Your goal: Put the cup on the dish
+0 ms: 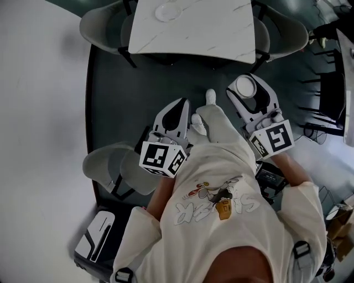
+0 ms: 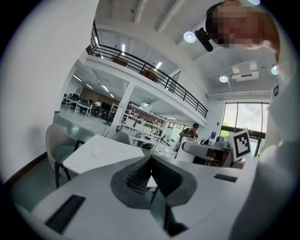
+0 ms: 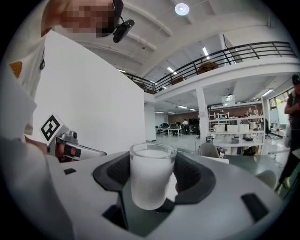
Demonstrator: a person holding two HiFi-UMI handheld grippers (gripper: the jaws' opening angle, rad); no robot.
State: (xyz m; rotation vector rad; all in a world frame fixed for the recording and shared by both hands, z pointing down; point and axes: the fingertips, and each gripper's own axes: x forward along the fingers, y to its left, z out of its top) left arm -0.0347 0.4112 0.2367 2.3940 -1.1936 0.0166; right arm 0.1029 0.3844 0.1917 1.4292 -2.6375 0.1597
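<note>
Clenching its jaws together on nothing, the left hand-held gripper (image 1: 184, 103) is empty. One dish (image 1: 168, 11) lies on the one desk (image 1: 215, 33) ahead. The right hand-held gripper (image 1: 246, 83) grasps the single frosted cup (image 3: 151, 176), upright and well apart from that dish.

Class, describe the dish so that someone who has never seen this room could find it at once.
Start at the white marble table ahead of the person, with grey chairs round it. On its left half lies the dish: round, shallow and white, the only thing seen on the tabletop.
</note>
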